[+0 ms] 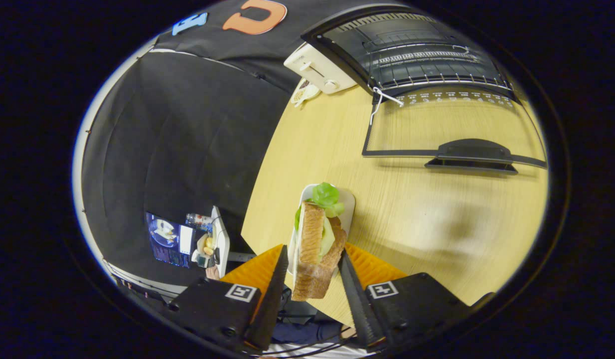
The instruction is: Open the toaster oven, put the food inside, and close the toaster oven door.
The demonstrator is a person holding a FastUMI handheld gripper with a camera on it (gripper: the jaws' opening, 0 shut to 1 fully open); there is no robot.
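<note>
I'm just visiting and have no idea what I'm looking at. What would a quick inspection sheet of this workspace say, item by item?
Surface: pale wooden table, bare in the middle.
Job's things: toaster oven beyond the fingers, its glass door folded down flat, wire rack inside. Sandwich with lettuce, over a small white plate.
Clutter: white pop-up toaster beside the oven; a small dish next to it.
Grippers: hand-held gripper, fingers either side of the sandwich and seemingly pressing on it.
Cables: white cord at the door's hinge corner; dark cables under the gripper.
Surroundings: black cloth wall; a lit screen and stand below the table's edge.
</note>
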